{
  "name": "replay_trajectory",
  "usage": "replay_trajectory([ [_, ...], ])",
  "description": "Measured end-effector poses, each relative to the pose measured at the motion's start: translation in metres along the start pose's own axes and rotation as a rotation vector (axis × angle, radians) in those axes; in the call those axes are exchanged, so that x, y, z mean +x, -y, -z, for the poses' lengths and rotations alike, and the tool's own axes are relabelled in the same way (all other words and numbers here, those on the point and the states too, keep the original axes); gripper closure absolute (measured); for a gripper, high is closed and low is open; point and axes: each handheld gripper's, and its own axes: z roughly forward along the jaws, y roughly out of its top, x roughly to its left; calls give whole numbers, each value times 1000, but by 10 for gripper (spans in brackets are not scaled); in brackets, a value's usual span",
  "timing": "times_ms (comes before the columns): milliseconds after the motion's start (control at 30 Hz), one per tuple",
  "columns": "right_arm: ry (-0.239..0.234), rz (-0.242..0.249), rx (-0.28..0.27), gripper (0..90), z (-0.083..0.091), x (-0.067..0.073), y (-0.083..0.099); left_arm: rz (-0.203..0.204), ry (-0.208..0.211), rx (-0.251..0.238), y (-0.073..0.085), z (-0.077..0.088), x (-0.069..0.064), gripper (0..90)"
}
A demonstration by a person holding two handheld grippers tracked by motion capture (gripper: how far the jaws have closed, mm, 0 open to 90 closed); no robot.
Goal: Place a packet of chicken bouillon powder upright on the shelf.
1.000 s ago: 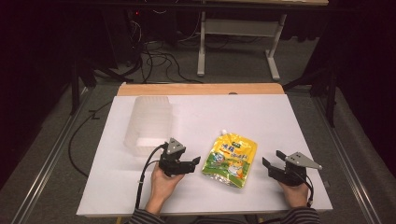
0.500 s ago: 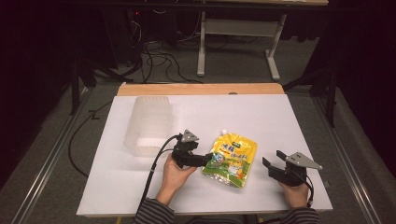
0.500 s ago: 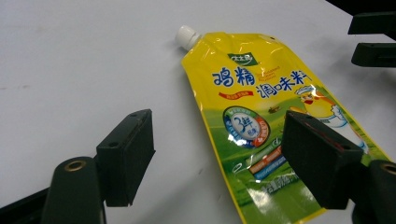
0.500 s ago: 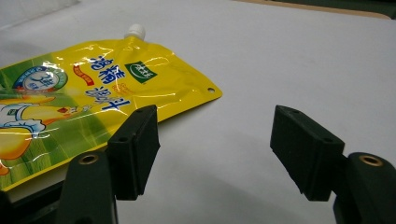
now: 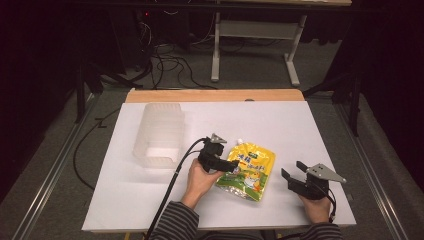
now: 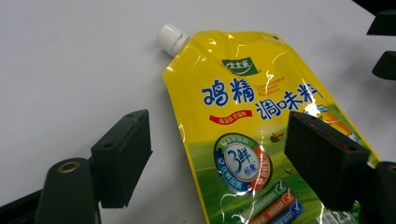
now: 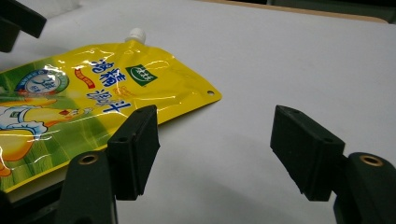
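A yellow spouted pouch point(image 5: 248, 171) with a white cap point(image 6: 171, 38) lies flat on the white table point(image 5: 290, 125). My left gripper point(image 5: 231, 163) hovers over the pouch's left edge. Its jaws have just been opening and stand open, one on each side of the pouch point(image 6: 243, 116), with no pad pressing on it. My right gripper point(image 5: 292, 170) rests near the table's front right, open and empty, a short way right of the pouch point(image 7: 93, 93). In the right gripper view my right gripper point(image 7: 215, 149) has bare table between its jaws.
A clear ribbed plastic container point(image 5: 160, 132) stands at the back left of the table. A wooden strip point(image 5: 215, 95) runs along the far edge. The left gripper's black cable point(image 5: 172, 185) trails toward the front edge. Dark floor, cables and a desk frame lie beyond.
My left gripper has moved right, from beside the container's front to over the pouch's left edge. The right gripper and the pouch have stayed put.
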Motion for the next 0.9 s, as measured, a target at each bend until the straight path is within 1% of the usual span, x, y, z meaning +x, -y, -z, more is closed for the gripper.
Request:
replay_trajectory([
  [67, 1, -1, -2, 331, 0, 0, 0, 0, -4, 1, 0, -3, 0, 241],
  [100, 4, -2, -2, 331, 0, 0, 0, -1, -3, 3, -2, -8, -1, 278],
  [133, 4, -2, -2, 331, 0, 0, 0, -1, -3, 3, -2, -8, -1, 279],
  [167, 5, -4, 0, 331, 0, 0, 0, -3, 8, 6, -4, -12, -2, 282],
  [233, 7, -3, 0, 332, 0, 0, 0, -6, 3, 8, -5, -15, -3, 285],
  [267, 9, 4, -1, 332, 0, 1, 0, -9, 5, 29, -7, -21, -5, 284],
  [333, 8, 7, -1, 332, 0, 1, 0, -8, 3, 38, -7, -24, -6, 281],
  [367, 9, 8, -3, 332, 0, 1, 0, -11, -12, 60, -8, -29, -6, 277],
  [400, 10, 7, -4, 332, 0, 1, 0, -6, -18, 66, -7, -31, -6, 278],
  [433, 10, 7, -4, 332, 0, 1, 0, -6, -18, 66, -7, -31, -6, 283],
  [467, 12, 1, -2, 332, 0, 1, 0, 7, -15, 78, -7, -33, -4, 283],
  [500, 13, -2, -2, 332, 0, 1, 0, 11, -18, 92, -7, -34, -3, 284],
  [533, 12, -3, -1, 332, 0, 1, 0, 13, -20, 87, -6, -35, -4, 287],
  [600, 11, -4, 0, 332, 0, 1, 0, 12, -27, 94, -7, -35, -4, 310],
  [633, 10, 6, -4, 332, 0, 1, 0, 4, -42, 95, -6, -35, -6, 310],
  [667, 7, 7, -1, 332, 0, 1, 0, -30, -79, 104, -6, -35, -10, 373],
  [700, 7, 7, -1, 332, 0, 1, 0, -30, -79, 104, -6, -35, -10, 388],
  [733, 8, 7, 0, 332, 0, 1, 0, -52, -101, 118, -6, -35, -13, 409],
  [767, 9, 7, -2, 332, 0, 1, 0, -66, -119, 126, -7, -35, -14, 451],
  [800, 10, 7, -3, 332, 0, 1, 0, -89, -138, 139, -7, -35, -16, 520],
  [833, 10, 7, -3, 332, 0, 1, 0, -89, -138, 139, -7, -35, -16, 576],
  [867, 13, 5, -3, 332, 0, 1, 0, -128, -145, 160, -7, -34, -18, 610],
  [900, 13, 5, -3, 332, 0, 1, 0, -128, -145, 160, -7, -34, -18, 654],
])
